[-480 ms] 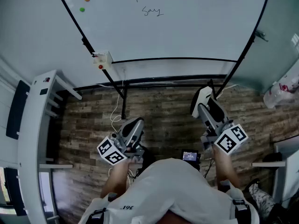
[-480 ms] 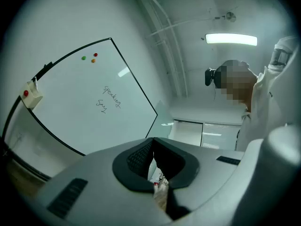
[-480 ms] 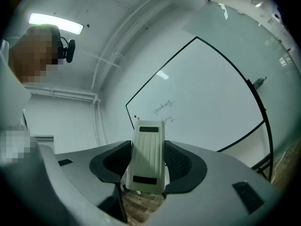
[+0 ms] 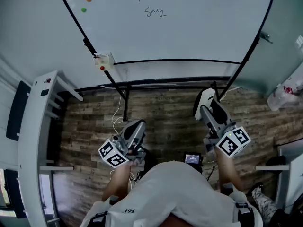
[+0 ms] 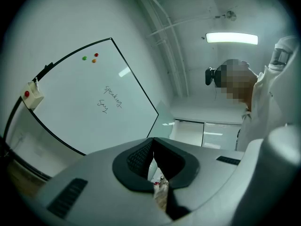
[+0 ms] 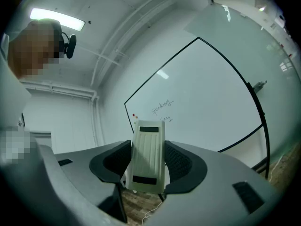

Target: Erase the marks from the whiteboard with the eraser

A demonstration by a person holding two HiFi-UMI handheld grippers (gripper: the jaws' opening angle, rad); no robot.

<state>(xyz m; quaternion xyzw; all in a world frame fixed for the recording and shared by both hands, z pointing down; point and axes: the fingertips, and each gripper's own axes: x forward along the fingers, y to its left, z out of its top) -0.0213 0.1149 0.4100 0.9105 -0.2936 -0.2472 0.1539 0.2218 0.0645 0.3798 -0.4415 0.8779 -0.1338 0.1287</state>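
In right claw (image 6: 147, 166), the eraser (image 6: 148, 149)

Barely any change. The right gripper (image 4: 204, 107) tips slightly: its marker cube (image 4: 232, 143) sits a hair lower and is turned a touch. The writing (image 4: 155, 1) on the whiteboard (image 4: 213, 27) slides marginally down in the head view, so the head camera has shifted slightly.
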